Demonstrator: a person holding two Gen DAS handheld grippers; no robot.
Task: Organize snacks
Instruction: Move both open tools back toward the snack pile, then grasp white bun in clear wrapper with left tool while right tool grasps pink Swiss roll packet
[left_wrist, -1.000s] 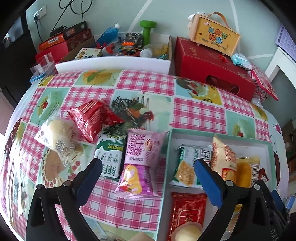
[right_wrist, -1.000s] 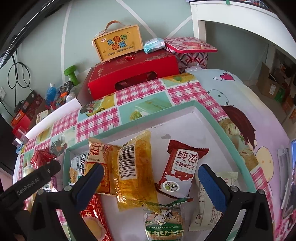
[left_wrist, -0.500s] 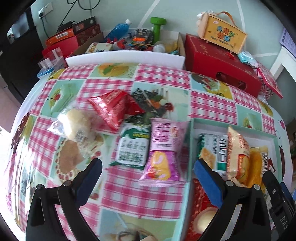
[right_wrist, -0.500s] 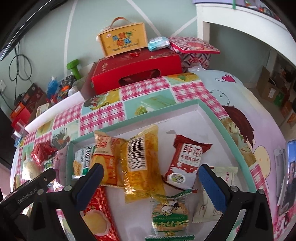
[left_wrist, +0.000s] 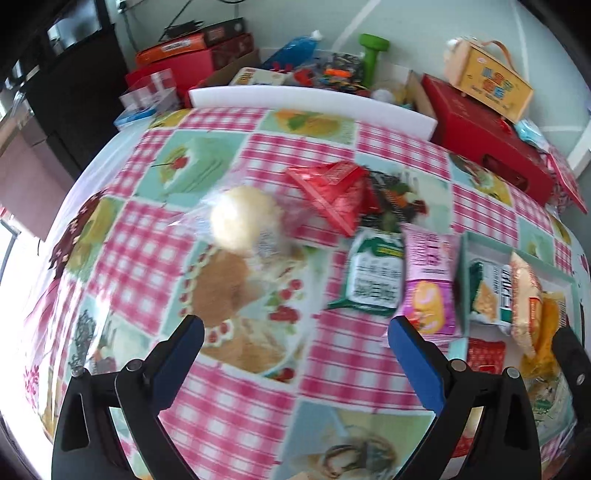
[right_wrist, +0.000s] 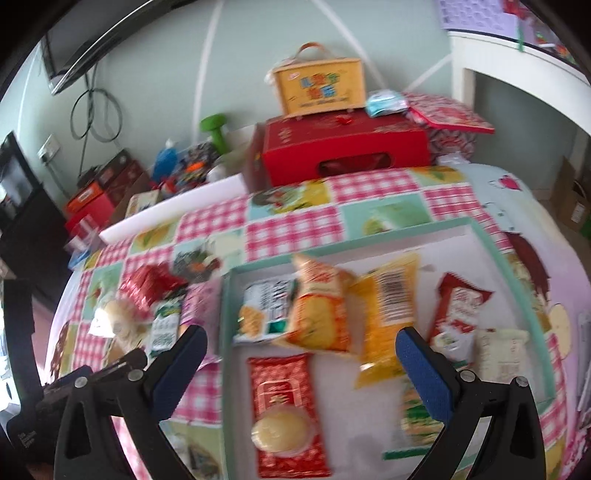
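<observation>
Four loose snacks on table (left_wrist: 155, 236), checked cloth: clear-wrapped bun (left_wrist: 242, 221) at 11 o'clock of left view, red pack (left_wrist: 332, 192) at 12 touching it, green-white pack (left_wrist: 375, 273) and pink pack (left_wrist: 430, 284) side by side at 2 o'clock, pink one hard against tray (right_wrist: 498, 247) wall. Inside tray, right view: green-white cracker pack (right_wrist: 264, 310) and orange pack (right_wrist: 321, 306) overlapping at 12, yellow barcode pack (right_wrist: 388, 314) just right of them, red milk-biscuit pack (right_wrist: 458, 314) at 2, red pack with round cake (right_wrist: 286, 413) at 6. Left hand-held gripper (left_wrist: 295, 360) spread wide, empty, above bare cloth near bun. Right hand-held gripper (right_wrist: 301, 363) spread wide, empty, above tray. Red box (right_wrist: 343, 151) at far table edge. Both views motion-blurred.
</observation>
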